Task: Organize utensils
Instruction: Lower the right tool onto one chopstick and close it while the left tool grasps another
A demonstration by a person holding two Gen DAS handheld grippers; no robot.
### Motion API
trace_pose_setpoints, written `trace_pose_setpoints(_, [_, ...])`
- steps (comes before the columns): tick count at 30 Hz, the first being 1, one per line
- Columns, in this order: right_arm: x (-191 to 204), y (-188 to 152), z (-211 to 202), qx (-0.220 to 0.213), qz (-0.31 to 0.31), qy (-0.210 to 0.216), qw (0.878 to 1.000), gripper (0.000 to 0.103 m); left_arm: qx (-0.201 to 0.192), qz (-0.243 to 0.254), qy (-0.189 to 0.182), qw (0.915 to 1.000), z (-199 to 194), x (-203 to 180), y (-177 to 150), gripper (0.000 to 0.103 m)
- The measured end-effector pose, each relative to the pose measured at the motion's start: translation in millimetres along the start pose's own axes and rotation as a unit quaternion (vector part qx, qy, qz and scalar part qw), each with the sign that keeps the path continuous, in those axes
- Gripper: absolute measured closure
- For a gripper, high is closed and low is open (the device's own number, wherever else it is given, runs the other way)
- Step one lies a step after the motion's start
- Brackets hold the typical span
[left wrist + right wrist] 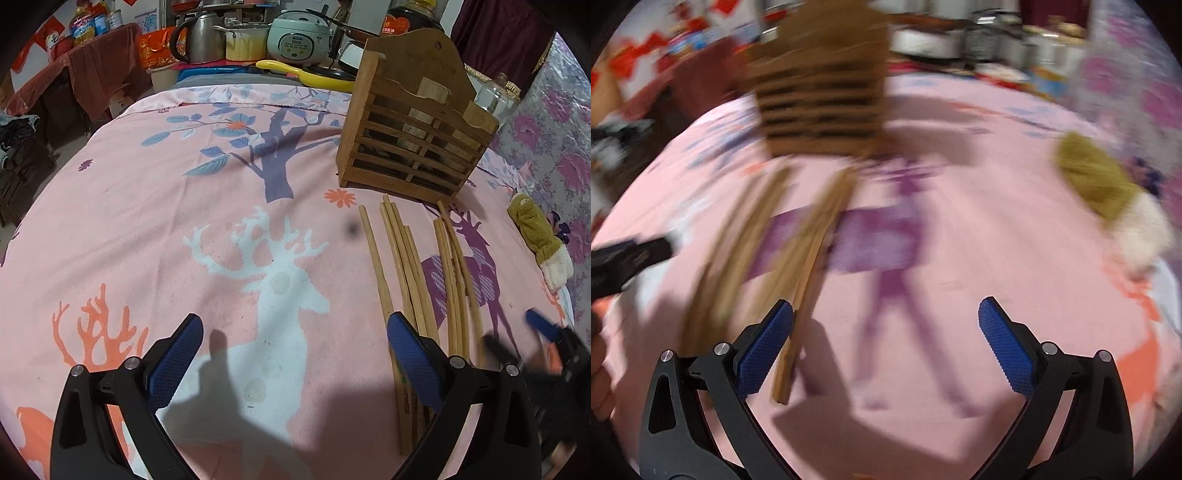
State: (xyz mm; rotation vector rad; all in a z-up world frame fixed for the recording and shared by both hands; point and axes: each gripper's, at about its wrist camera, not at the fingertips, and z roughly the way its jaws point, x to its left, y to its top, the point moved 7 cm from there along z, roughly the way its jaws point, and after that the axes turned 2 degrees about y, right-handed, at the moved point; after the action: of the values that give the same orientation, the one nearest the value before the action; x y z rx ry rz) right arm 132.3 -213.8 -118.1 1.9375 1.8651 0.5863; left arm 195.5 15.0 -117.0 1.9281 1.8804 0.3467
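Note:
Several wooden chopsticks [410, 269] lie side by side on the pink deer-print cloth [184, 192], in front of a slatted wooden holder [413, 147] standing upright. My left gripper [295, 325] hovers open over the white deer, its right finger beside the leftmost chopsticks, nothing between the fingers. In the left wrist view my right gripper [517, 334] shows blurred at the lower right. The right wrist view is motion-blurred: my right gripper [886, 314] is open, the chopsticks [798, 258] lie by its left finger, the holder [820, 92] stands beyond.
A plush toy [539, 236] lies at the cloth's right edge, with a glass jar [495, 96] behind the holder. A yellow pan [306, 75], rice cooker [297, 37] and kettle [199, 38] crowd the far side. A floral cover [561, 147] rises on the right.

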Motion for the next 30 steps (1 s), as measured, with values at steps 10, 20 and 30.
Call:
trace_pose_setpoints(10, [12.8,-3.4,-10.9,-0.003,0.012,0.103,0.995,0.008,0.009,0.023,-0.054,0.9982,-7.4,-21.7,-10.9,0.006])
trace_pose_setpoints(20, [-16.7,0.6,-10.4,-0.002,0.072,0.095,0.993,0.008,0.03,0.096,-0.036,0.9943,12.2,-56.3,-26.4,0.006])
trace_pose_setpoints(30, [-13.9,-0.2,-13.0,-0.009,0.062,0.09,0.994,0.008,0.026,-0.01,-0.051,0.9983,9.5,-5.6,-4.6,0.006])
